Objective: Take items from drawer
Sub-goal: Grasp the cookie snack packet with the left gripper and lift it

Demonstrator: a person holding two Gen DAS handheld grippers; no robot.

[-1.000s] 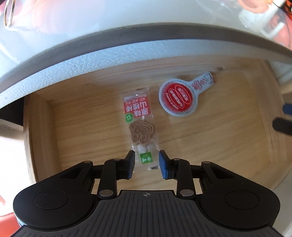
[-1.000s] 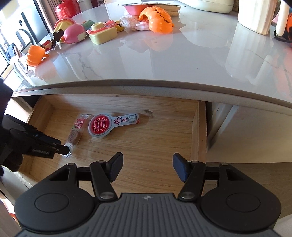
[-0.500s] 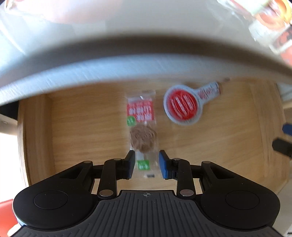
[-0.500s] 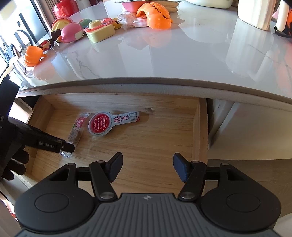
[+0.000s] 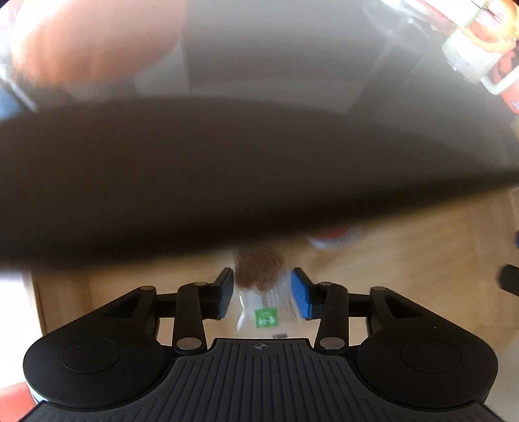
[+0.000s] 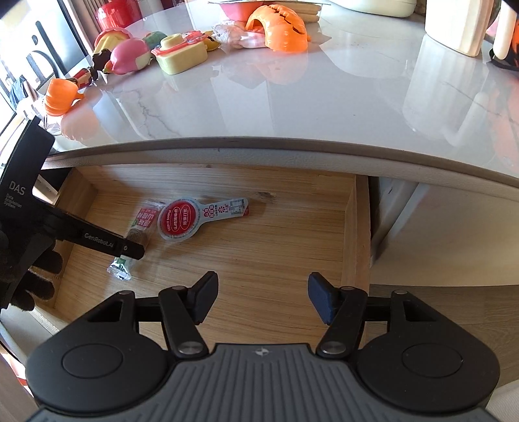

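A clear snack packet [image 5: 259, 271] with a brown biscuit and a green label lies on the floor of the open wooden drawer [image 6: 275, 246]. My left gripper [image 5: 262, 292] is open and low over it, one finger on each side of the packet's near half. The right wrist view shows the same packet [image 6: 140, 225] with the left gripper [image 6: 131, 252] reaching in from the left, its tip across the packet's lower part. A red-and-white round lidded cup with a flat tab [image 6: 183, 220] lies just right of the packet. My right gripper [image 6: 259, 293] hangs open and empty above the drawer's front.
The grey marble tabletop [image 6: 292, 107] overhangs the drawer's back and fills the upper left wrist view as a dark blur. On it stand toy fruits [image 6: 129, 55], an orange pumpkin toy [image 6: 279, 29] and a cream container [image 6: 457, 26]. A black-gloved hand [image 6: 22, 276] holds the left gripper.
My left gripper has pushed forward and lower, so the packet now sits further between its fingers and the table edge hides most of the drawer. The right gripper has barely moved.
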